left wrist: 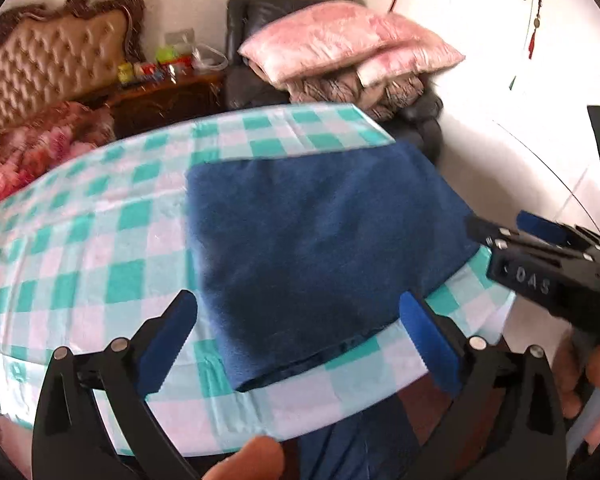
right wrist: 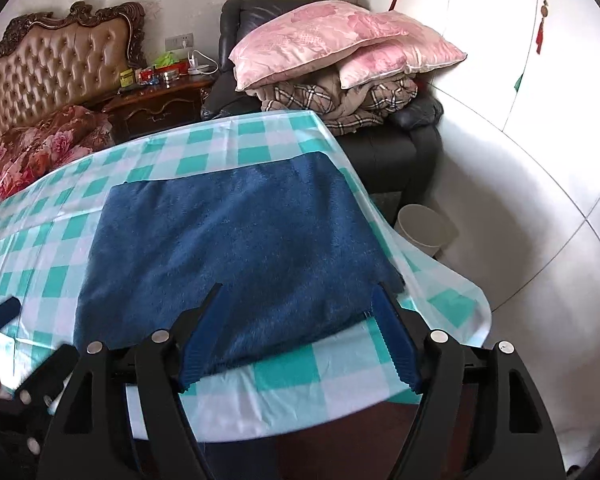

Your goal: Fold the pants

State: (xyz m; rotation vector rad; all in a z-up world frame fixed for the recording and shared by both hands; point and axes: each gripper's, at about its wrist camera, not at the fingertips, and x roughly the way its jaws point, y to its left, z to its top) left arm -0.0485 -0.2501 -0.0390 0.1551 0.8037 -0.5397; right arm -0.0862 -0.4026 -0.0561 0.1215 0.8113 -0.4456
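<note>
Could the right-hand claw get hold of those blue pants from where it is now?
Probably yes. The right gripper has its jaws open, right at the near edge of the folded blue pants, which lie flat on the checked tablecloth. Nothing sits between them.

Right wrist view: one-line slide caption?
Right gripper open above folded blue pants on a checkered tablecloth, pink pillows behind.

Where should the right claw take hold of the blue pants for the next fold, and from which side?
Probably the near right corner of the blue pants, approached from the table's near edge: it lies flat between the open right claw fingers.
</note>
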